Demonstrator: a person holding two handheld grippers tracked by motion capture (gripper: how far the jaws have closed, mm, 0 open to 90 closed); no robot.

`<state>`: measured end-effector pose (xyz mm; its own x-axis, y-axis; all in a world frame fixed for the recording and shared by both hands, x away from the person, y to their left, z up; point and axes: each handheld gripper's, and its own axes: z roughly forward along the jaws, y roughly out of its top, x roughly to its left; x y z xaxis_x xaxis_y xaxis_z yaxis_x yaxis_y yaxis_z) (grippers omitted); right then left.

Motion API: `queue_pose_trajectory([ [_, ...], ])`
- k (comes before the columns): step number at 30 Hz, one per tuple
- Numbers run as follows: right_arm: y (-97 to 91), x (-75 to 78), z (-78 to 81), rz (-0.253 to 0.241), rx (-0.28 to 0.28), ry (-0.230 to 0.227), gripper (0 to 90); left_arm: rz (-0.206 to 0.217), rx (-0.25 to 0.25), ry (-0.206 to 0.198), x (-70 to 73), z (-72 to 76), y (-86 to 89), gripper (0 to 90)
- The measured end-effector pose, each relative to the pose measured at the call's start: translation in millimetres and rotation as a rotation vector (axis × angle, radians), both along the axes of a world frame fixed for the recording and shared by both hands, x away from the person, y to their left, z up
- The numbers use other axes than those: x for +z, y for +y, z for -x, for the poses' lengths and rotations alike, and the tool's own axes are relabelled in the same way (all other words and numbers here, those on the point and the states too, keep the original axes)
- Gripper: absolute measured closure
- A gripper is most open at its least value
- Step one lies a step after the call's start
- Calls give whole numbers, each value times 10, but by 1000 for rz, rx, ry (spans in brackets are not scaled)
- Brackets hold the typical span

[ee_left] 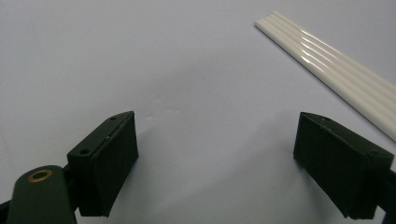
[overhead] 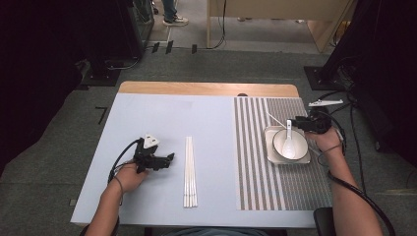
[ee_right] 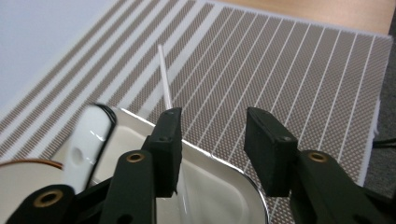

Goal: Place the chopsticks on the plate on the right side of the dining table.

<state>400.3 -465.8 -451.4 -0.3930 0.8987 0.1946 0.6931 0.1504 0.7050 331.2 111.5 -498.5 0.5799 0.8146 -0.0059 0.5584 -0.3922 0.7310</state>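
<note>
Forearms reach in from the near edge of the worktop (overhead: 157,118), each hand carrying a gripper, in a place-setting job that looks nearly laid out. At the right edge, the right gripper (overhead: 295,123) hovers by the far side of the square plate (overhead: 290,161), its jaws about half apart with nothing between them. The white spoon (overhead: 289,140) rests in the bowl (overhead: 276,145) on that plate, its handle just beside the left jaw in the right gripper view and not pinched. The step in hand appears to be leaving the spoon settled in the bowl. Doing it well means keeping the jaws clear of the handle and backing away along the handle's line rather than across it, so that nothing tips the spoon or nudges the bowl. A thin white stick (overhead: 275,119) lies on the striped mat (overhead: 280,191) with one end at the plate's far-left corner, and it could be flicked by a careless sweep. Toward the near-left corner, the left gripper (overhead: 169,158) sits low over bare surface with its jaws wide and empty, pointing at the chopsticks (overhead: 190,172), which lie near the middle of the worktop, running from the near edge toward the far one. Counted: two grippers, one plate, one bowl, one spoon, one striped mat, one thin stick, and at least four chopsticks side by side, their exact number hard to tell.
</note>
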Motion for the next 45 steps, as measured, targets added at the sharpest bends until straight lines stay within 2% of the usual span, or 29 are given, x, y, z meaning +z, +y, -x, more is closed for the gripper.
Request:
queue_pose_trajectory([
  [2, 17, 68, 2, -15, -6, -17, 533, 0, 0, 0, 0, 0, 0, 135],
  [8, 89, 230, 7, -4, -24, -39, 526, 0, 1, 0, 0, 0, 0, 135],
  [10, 116, 299, 1, 6, -61, -45, 526, 0, 1, 0, 0, 0, 0, 135],
  [13, 123, 339, 1, -13, -65, -49, 527, 0, 1, 0, 0, 0, 0, 135],
  [16, 183, 455, 22, -26, -68, -70, 526, 0, 0, 1, 0, 0, 1, 135],
  [20, 269, 577, 58, -22, -86, -84, 526, 0, 0, 1, 0, 0, 1, 135],
  [22, 311, 617, 82, -46, -84, -89, 527, 0, 1, 1, 0, 0, 1, 135],
  [28, 443, 630, 179, -43, -110, -85, 540, 1, 1, 1, 0, 0, 1, 135],
  [33, 535, 607, 244, -34, -99, -100, 541, 0, 0, 1, 0, 0, 1, 135],
  [35, 597, 588, 271, -72, -74, -100, 557, 0, 0, 1, 0, 0, 1, 135],
  [39, 695, 594, 297, -55, -75, -104, 556, 0, 0, 1, 0, 0, 1, 135],
  [41, 808, 600, 312, -22, -56, -117, 555, 0, 0, 1, 0, 0, 1, 135],
  [45, 904, 603, 319, -25, -40, -116, 551, 2, 0, 2, 0, 0, 1, 135],
])
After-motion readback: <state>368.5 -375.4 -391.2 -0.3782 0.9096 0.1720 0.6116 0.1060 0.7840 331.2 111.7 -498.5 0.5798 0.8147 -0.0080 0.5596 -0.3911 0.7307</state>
